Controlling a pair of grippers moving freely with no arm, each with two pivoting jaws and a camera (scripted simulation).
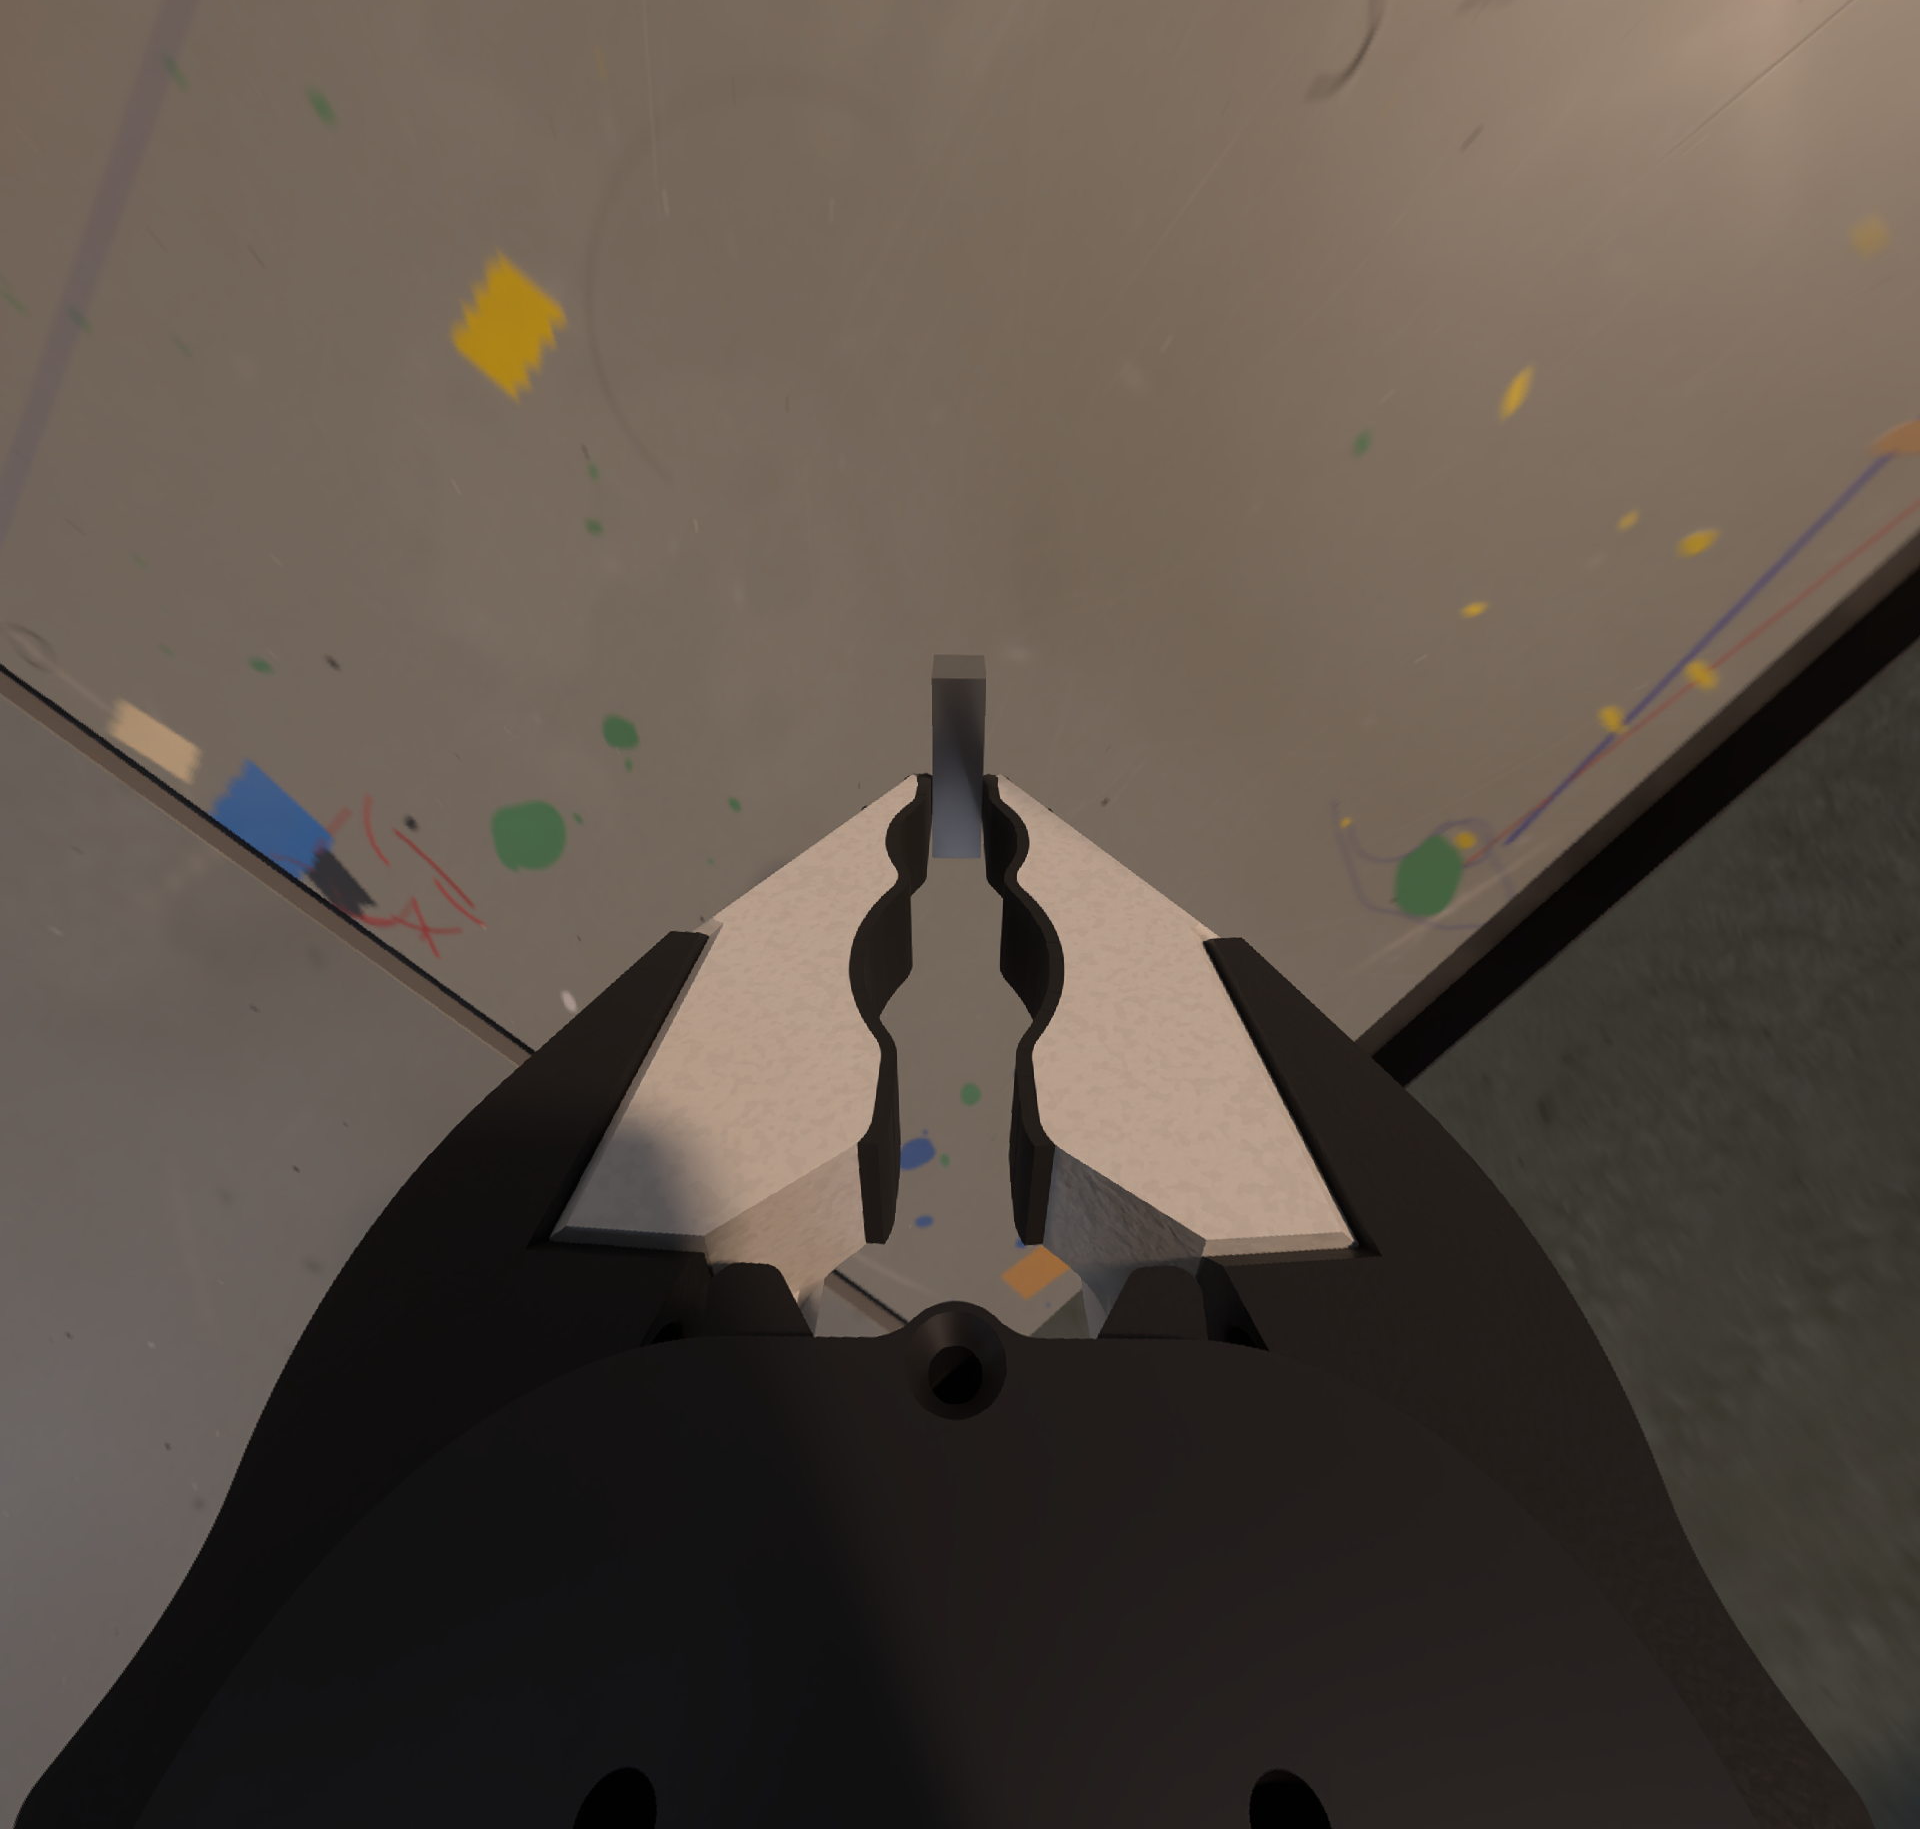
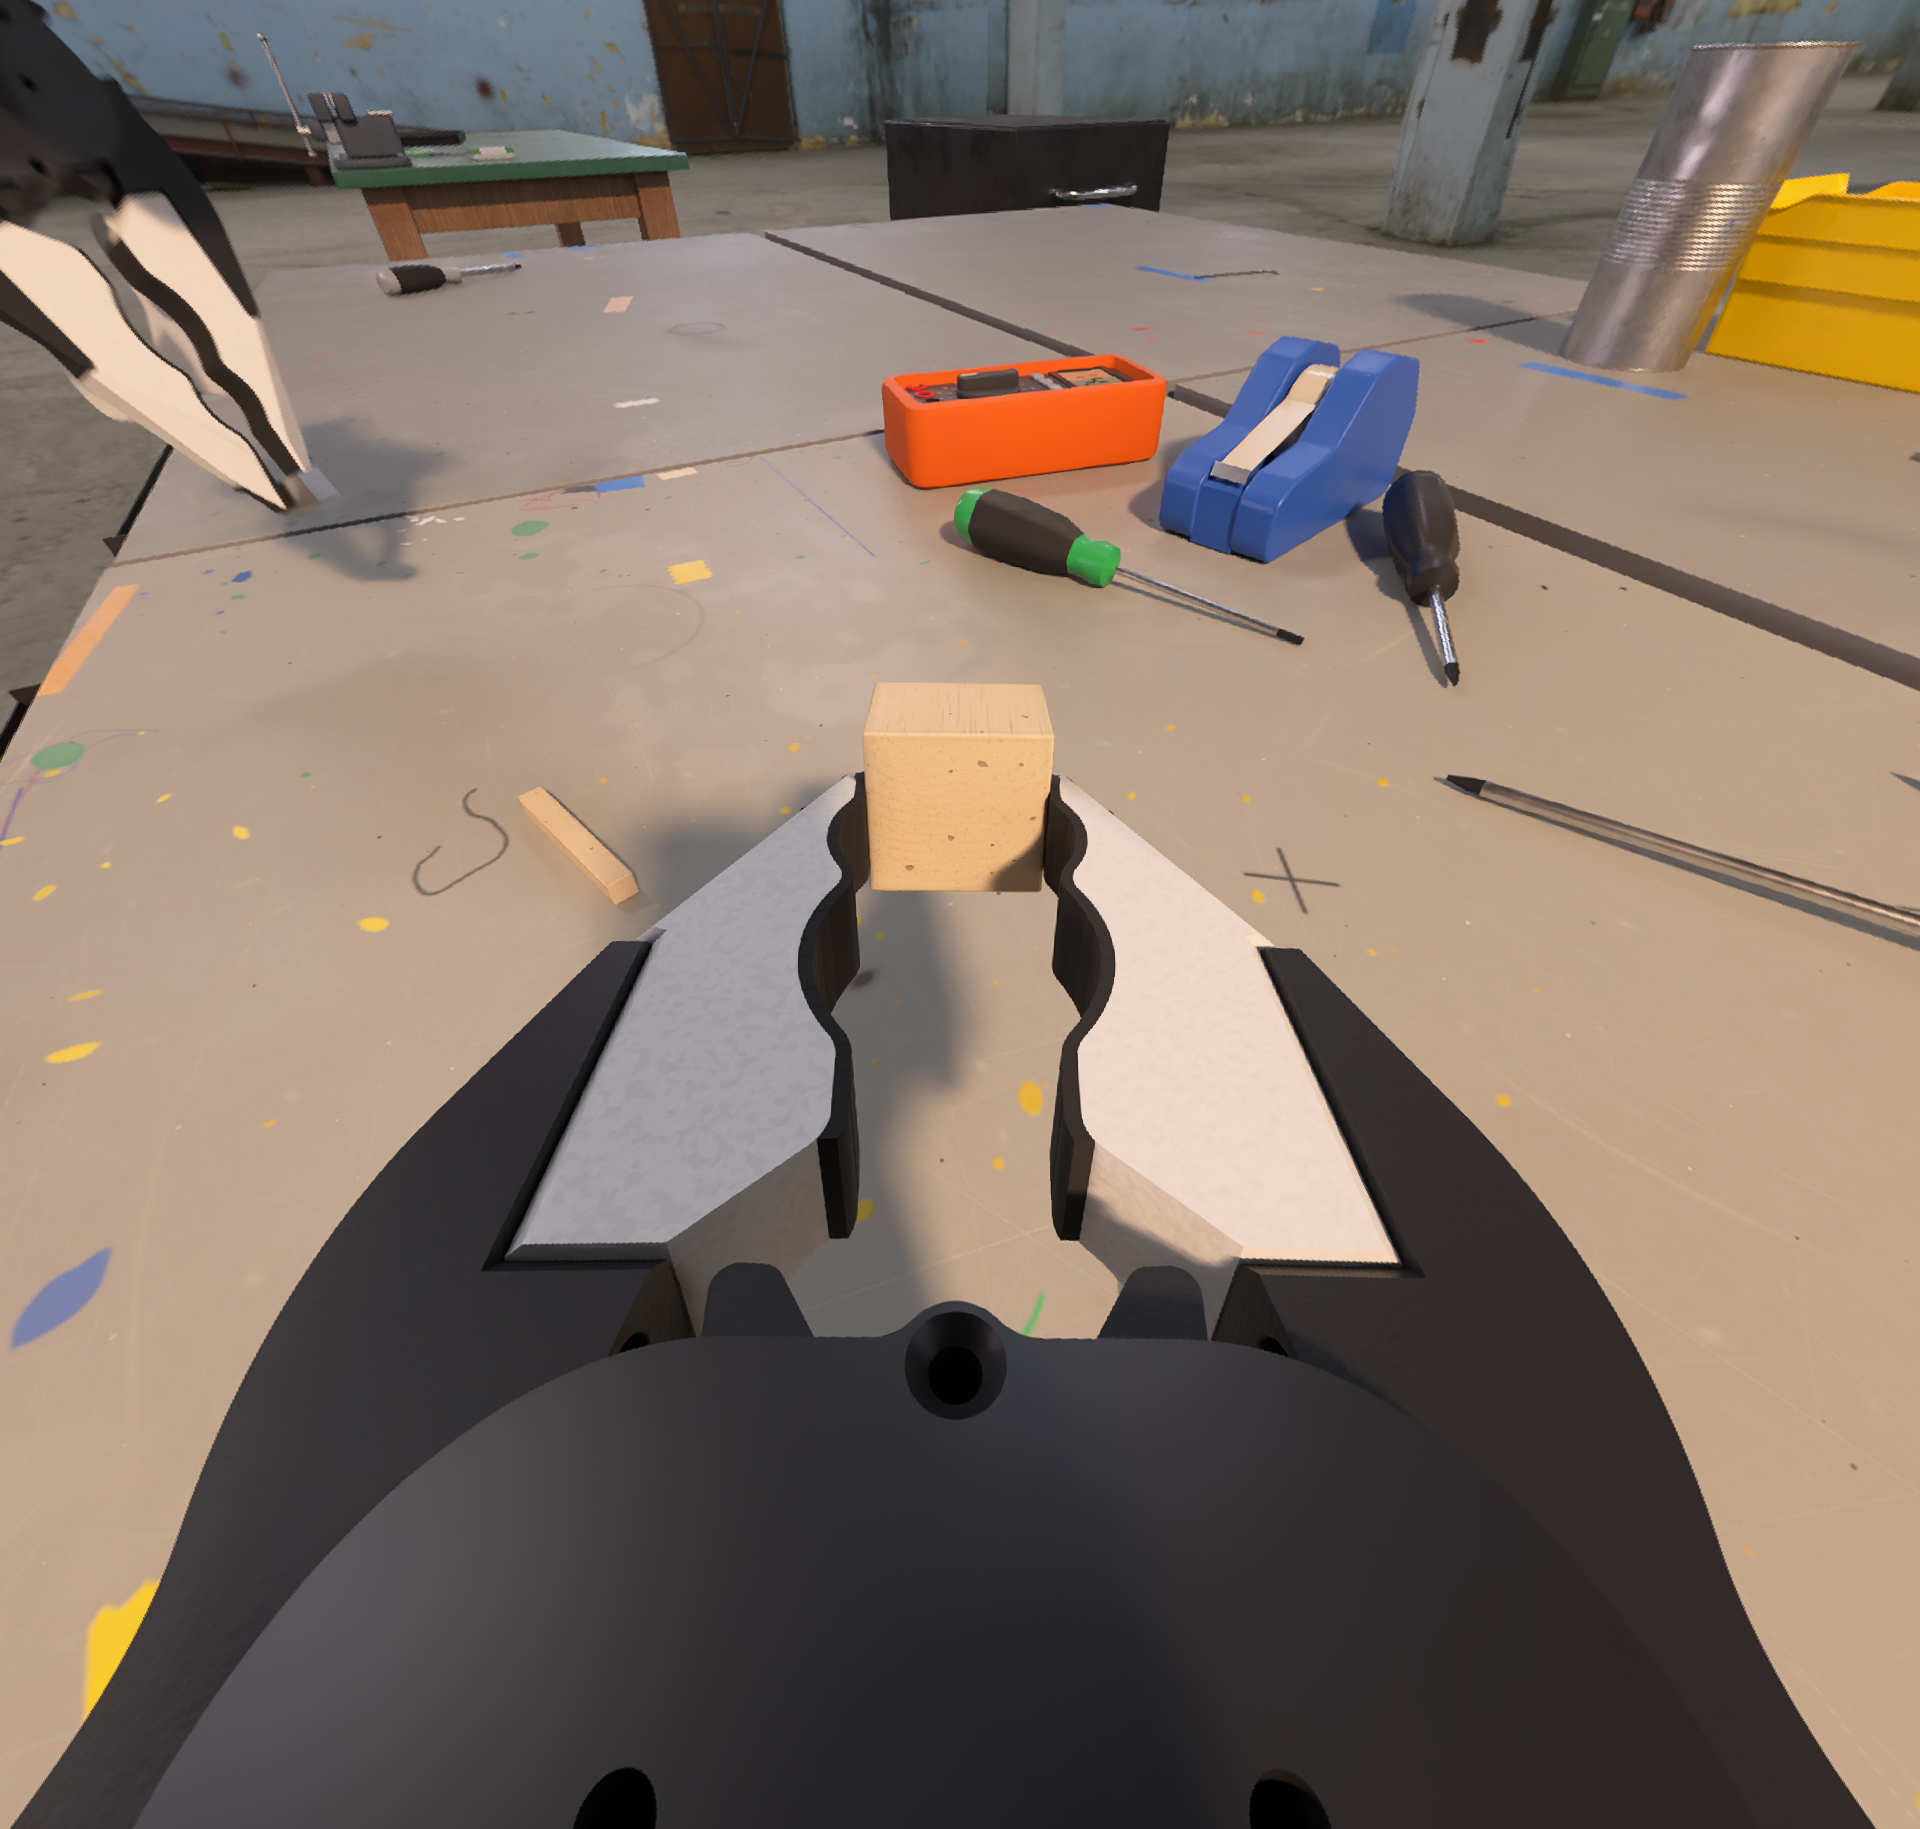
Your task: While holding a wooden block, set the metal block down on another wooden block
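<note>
Two grippers loaded: left gripper (image 1: pixel 957 792) metal block (image 1: pixel 958 740), right gripper (image 2: pixel 954 823) wooden block (image 2: pixel 956 787).

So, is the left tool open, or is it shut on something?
Shut on the metal block. The left tool pinches the thin grey piece between its fingertips, which stand close together with the block poking out beyond them, above the table.

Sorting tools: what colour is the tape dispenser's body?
Blue; the tape dispenser shows best in the right wrist view.

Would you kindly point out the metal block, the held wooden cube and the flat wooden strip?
metal block (image 1: pixel 957 740): left wrist view, its exposed grey face.
wooden cube (image 2: pixel 956 803): right wrist view, front face.
wooden strip (image 2: pixel 578 843): right wrist view, top face.
</note>
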